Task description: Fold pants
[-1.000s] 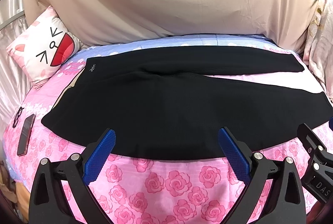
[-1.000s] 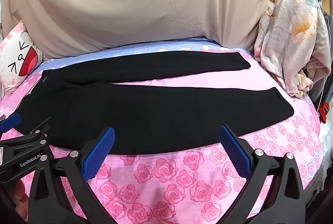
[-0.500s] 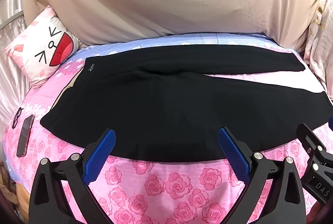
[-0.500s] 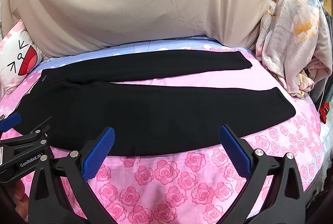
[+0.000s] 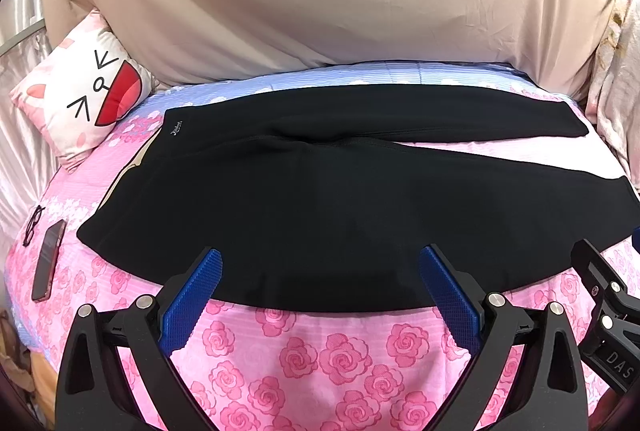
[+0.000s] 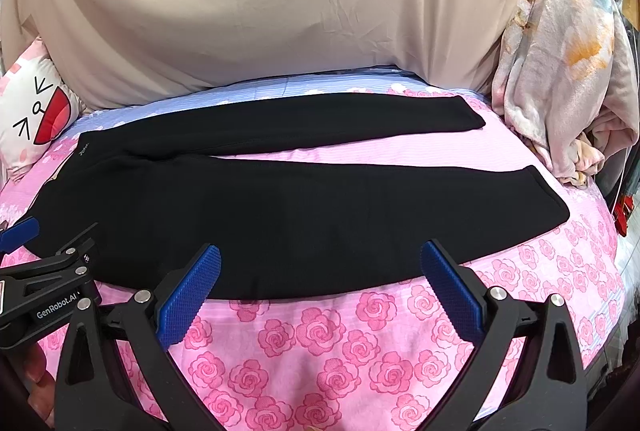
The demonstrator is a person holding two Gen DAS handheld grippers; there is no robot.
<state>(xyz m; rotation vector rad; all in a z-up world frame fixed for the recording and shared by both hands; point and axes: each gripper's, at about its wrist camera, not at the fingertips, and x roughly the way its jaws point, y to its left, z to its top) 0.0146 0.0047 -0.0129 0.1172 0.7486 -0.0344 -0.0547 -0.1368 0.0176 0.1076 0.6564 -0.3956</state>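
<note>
Change since earlier: little is altered — both grippers are drawn back a touch, so slightly more rose-print sheet is seen below the near hem line.
Pants (image 5: 320, 215): black, spread flat across the bed, waistband toward the cartoon pillow (image 5: 86, 93), the two legs parted and running off to the right; the far leg (image 6: 320, 123) lies apart from the near leg (image 6: 320, 215), with a wedge of sheet between them.
Left gripper (image 5: 320, 291): held wide, nothing between its blue pads; it is poised just above the near edge of the pants, around the thigh.
Right gripper (image 6: 320, 287): likewise spread wide and empty, placed over the near leg's lower edge, further toward the cuff.
Bedsheet (image 6: 328, 351): pink with roses, blue at the far side.
Other items: a phone (image 5: 48, 259) and glasses (image 5: 32, 225) are seen on the bed beside the waistband; a pale blanket (image 6: 560, 71) is heaped at the right.
Progress: no fold is judged to be made yet — the pants are only laid out. What is left appears to be everything: one leg brought over the other, then the length folded down.
</note>
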